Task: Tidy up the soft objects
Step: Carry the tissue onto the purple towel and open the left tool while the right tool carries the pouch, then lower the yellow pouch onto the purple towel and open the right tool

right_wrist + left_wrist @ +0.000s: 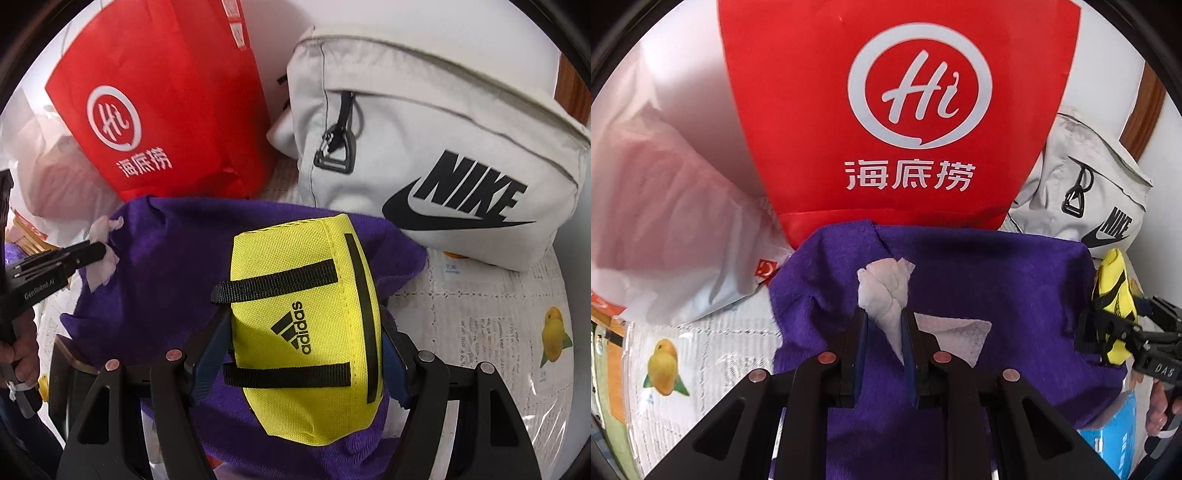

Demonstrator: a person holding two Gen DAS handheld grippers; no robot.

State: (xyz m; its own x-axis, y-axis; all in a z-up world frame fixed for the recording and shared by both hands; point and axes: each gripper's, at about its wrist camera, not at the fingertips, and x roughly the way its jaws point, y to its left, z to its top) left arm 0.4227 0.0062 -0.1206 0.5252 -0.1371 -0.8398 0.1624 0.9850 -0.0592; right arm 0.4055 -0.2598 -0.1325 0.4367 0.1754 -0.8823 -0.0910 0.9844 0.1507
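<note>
A twisted white cloth is clamped between the narrowly set jaws of the left gripper, above the middle of the purple towel. A yellow pouch is grasped across its width by the widely set right gripper, over the towel's right edge. Behind the towel are stood a red bag and a white backpack.

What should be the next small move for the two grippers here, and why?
Probably lower the right gripper and release the yellow Adidas pouch onto the purple towel. Its jaws are clamped on the pouch directly above the towel. The left gripper pinches a twisted white cloth over the same towel, so both items seem bound there.
</note>
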